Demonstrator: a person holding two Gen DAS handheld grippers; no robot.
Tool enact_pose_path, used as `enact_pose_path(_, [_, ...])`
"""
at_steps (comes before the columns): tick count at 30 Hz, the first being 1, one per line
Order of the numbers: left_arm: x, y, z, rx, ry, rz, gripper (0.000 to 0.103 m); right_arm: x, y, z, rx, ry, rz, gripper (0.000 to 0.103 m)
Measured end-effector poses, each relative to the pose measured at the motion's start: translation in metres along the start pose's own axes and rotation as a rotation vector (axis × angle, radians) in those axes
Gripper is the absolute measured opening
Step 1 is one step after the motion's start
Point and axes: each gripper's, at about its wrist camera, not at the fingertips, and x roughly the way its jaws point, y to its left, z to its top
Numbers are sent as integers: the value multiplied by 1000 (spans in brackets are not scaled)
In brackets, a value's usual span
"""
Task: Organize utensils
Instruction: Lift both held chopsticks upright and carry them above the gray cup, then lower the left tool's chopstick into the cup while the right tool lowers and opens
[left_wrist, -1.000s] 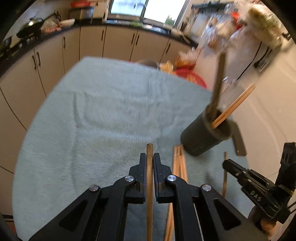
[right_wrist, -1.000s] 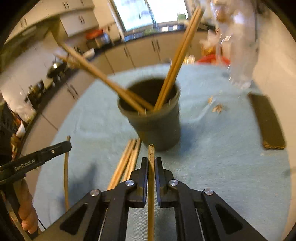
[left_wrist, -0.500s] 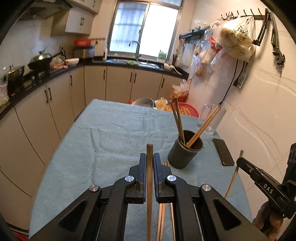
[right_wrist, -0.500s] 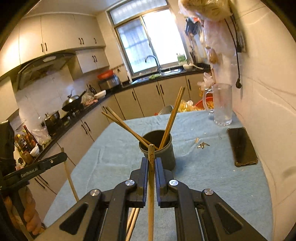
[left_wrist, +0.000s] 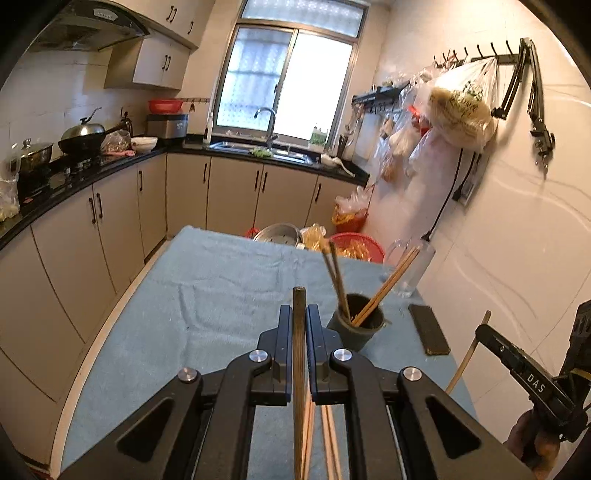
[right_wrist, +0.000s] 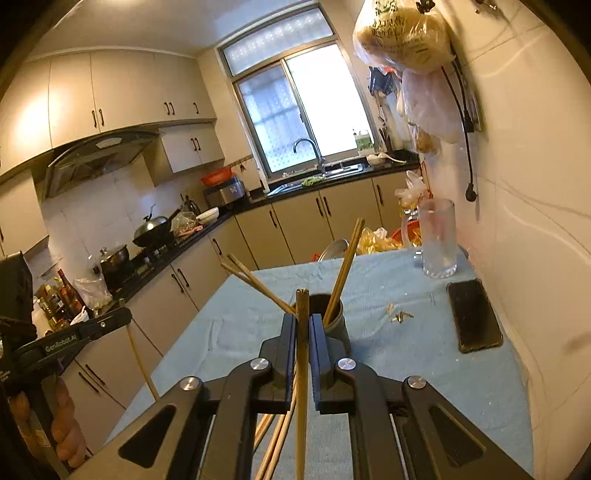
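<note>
My left gripper (left_wrist: 299, 314) is shut on a wooden chopstick (left_wrist: 299, 354) and held high above the table. My right gripper (right_wrist: 303, 323) is shut on another chopstick (right_wrist: 302, 369), also raised. A dark cylindrical holder (left_wrist: 355, 330) stands on the blue-grey cloth and holds several chopsticks leaning left and right; it also shows in the right wrist view (right_wrist: 334, 325), just beyond my right fingertips. Several loose chopsticks (right_wrist: 275, 439) lie on the cloth below the grippers. The right gripper shows at the left view's right edge (left_wrist: 524, 373), the left gripper at the right view's left edge (right_wrist: 70, 341).
A black phone (right_wrist: 474, 315) lies on the cloth by the white wall, right of the holder. A glass mug (right_wrist: 437, 238) stands at the table's far right. Small scraps (right_wrist: 400, 314) lie between holder and phone. Kitchen cabinets (left_wrist: 92, 221) run along the left.
Both grippers have risen well above the table and tilted up, each still holding its chopstick. The holder now looks smaller and farther away. The room has come into view.
</note>
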Motion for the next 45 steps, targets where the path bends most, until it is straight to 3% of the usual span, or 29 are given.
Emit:
enact_pose_path(12, [6, -35, 49, -3, -152, -69, 7, -1, -3, 33, -5, -70, 8, 8])
enact_pose_path(28, [51, -81, 101, 23, -291, -55, 7, 31, -23, 112, 52, -226, -1, 8])
enact_pose_path(36, [86, -89, 101, 24, -278, -26, 7, 52, -26, 135, 62, -298, -14, 8])
enact_pose_path(45, [105, -93, 85, 37, -304, -1, 7, 90, -43, 115, 110, -257, -26, 8])
